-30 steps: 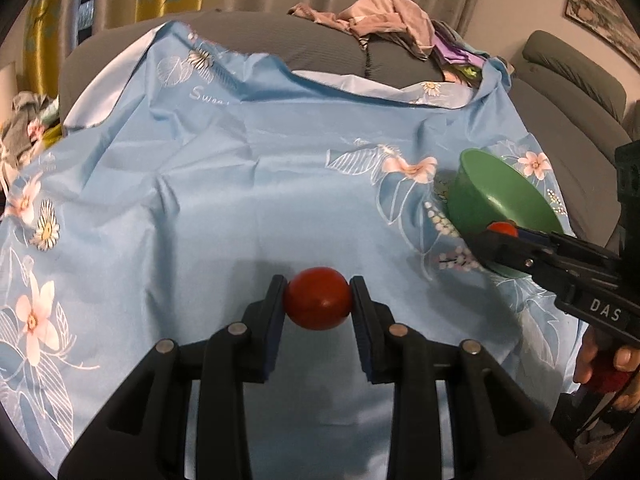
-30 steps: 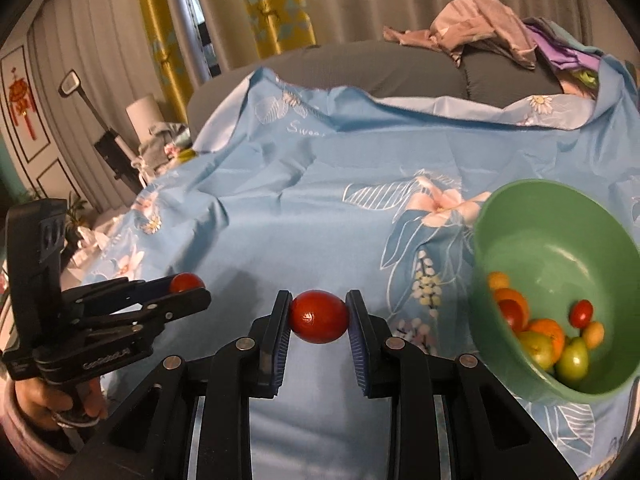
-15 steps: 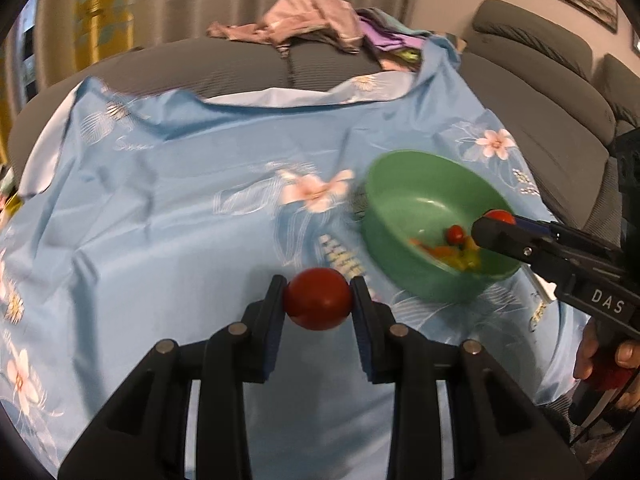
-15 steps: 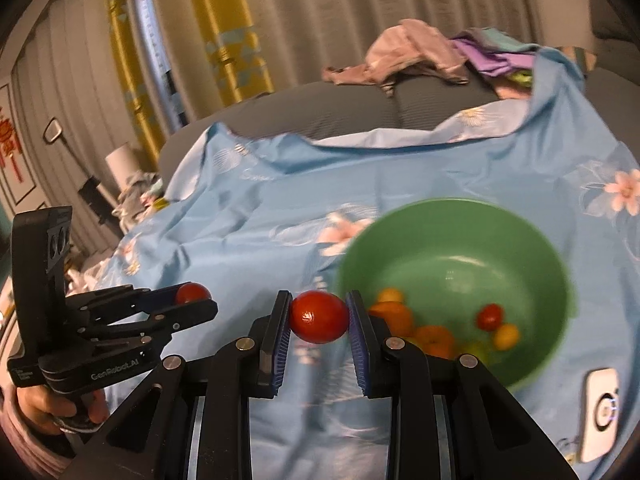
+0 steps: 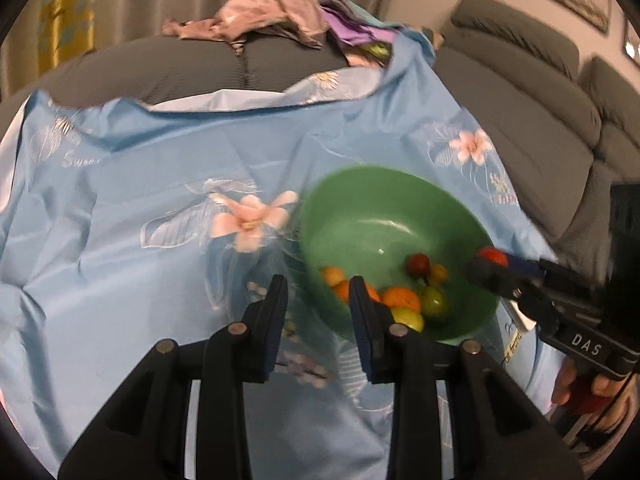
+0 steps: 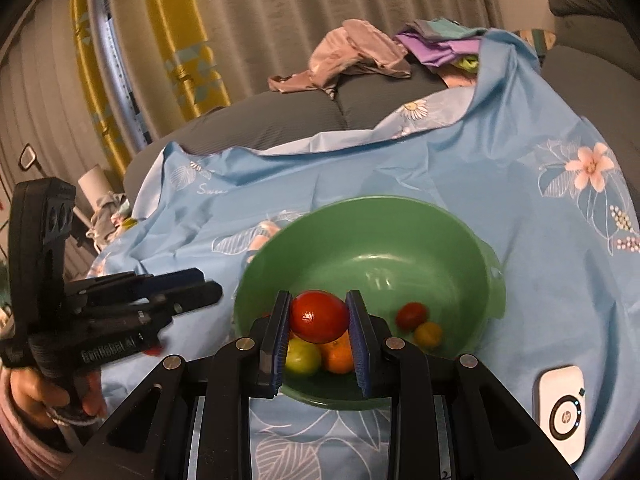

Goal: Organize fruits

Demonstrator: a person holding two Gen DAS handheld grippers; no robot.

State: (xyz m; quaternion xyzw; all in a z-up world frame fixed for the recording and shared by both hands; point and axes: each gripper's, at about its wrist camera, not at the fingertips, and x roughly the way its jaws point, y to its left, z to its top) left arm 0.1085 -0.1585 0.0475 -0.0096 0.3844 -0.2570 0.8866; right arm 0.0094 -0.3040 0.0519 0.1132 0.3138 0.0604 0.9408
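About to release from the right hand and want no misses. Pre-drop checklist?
1. Right gripper shut on the round red tomato: ok.
2. Tomato over the green plastic bowl: ok in the right wrist view; the left wrist view puts it near the rim, so depth cannot tell.
3. Bowl upright on the blue floral cloth: ok.
4. Room in the bowl: ok, the small fruits cover only part of the bottom.
5. Left gripper out of the drop path: ok, open, empty, at the bowl's other side.
6. White rounded HP device apart from the bowl: ok.
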